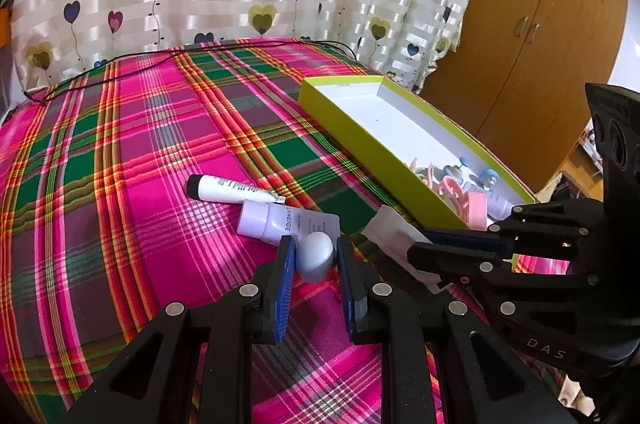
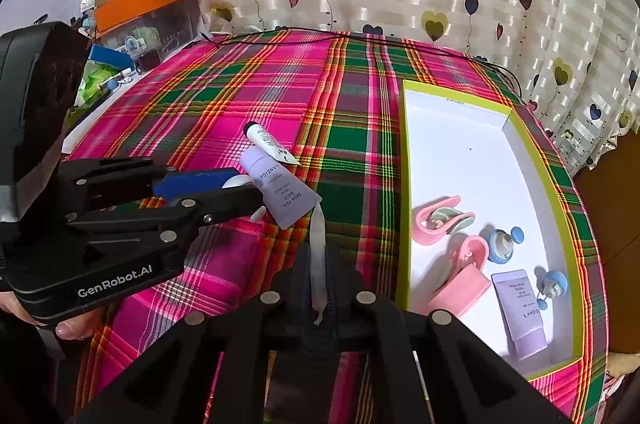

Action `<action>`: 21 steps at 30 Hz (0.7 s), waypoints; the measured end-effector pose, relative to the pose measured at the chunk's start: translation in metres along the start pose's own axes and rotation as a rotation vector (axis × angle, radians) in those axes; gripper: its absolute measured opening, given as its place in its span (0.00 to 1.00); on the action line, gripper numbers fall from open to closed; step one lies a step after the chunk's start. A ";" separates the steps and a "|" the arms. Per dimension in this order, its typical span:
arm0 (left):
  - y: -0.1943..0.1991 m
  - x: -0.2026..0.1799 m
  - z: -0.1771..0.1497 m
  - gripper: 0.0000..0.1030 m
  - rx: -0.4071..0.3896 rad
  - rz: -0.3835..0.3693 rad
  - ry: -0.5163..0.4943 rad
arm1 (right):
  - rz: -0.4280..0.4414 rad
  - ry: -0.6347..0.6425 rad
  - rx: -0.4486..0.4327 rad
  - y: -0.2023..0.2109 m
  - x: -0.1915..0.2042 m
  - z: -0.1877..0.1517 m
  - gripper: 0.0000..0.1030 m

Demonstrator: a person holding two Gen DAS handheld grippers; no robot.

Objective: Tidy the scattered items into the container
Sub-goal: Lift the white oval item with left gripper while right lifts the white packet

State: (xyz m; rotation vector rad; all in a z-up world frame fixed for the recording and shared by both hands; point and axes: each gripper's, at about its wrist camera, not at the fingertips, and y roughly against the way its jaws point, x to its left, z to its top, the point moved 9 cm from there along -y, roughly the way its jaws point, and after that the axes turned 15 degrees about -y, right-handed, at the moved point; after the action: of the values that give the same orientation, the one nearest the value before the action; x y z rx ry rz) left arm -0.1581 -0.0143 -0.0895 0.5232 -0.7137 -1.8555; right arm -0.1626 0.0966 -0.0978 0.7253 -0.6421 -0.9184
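My left gripper point(image 1: 316, 244) is shut on a silver egg-shaped item point(image 1: 316, 258) that lies on the plaid cloth, its blue pads pressing both sides. In the right wrist view the left gripper point(image 2: 246, 185) shows that item as a pale round shape point(image 2: 238, 181). My right gripper point(image 2: 320, 260) is shut on a thin white sachet point(image 2: 318, 244), which sticks out past its fingertips. The left wrist view has this right gripper point(image 1: 418, 246) and sachet point(image 1: 386, 234) beside the lime-green box point(image 1: 320, 103). A lavender tube point(image 1: 280, 220) and a white tube with a black cap point(image 1: 228, 188) lie just beyond the left gripper.
The box point(image 2: 406, 183) has a white inside holding pink clips point(image 2: 436, 216), blue round pieces point(image 2: 500, 244) and another lavender tube point(image 2: 522, 308). A black cable point(image 1: 200, 52) runs along the table's far edge. Cluttered shelves point(image 2: 148, 3) stand at the left, a wooden wardrobe point(image 1: 540, 43) at the right.
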 end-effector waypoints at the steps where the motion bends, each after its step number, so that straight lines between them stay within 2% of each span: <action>1: 0.001 0.000 0.000 0.21 -0.002 0.003 0.001 | 0.001 -0.001 -0.004 0.001 0.000 0.000 0.08; 21: 0.010 -0.008 0.007 0.21 -0.048 0.002 -0.022 | 0.004 -0.034 -0.083 0.031 -0.003 0.003 0.08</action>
State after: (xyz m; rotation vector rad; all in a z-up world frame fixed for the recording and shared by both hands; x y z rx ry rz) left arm -0.1530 -0.0082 -0.0766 0.4717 -0.6818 -1.8743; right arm -0.1518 0.1113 -0.0725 0.6354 -0.6317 -0.9503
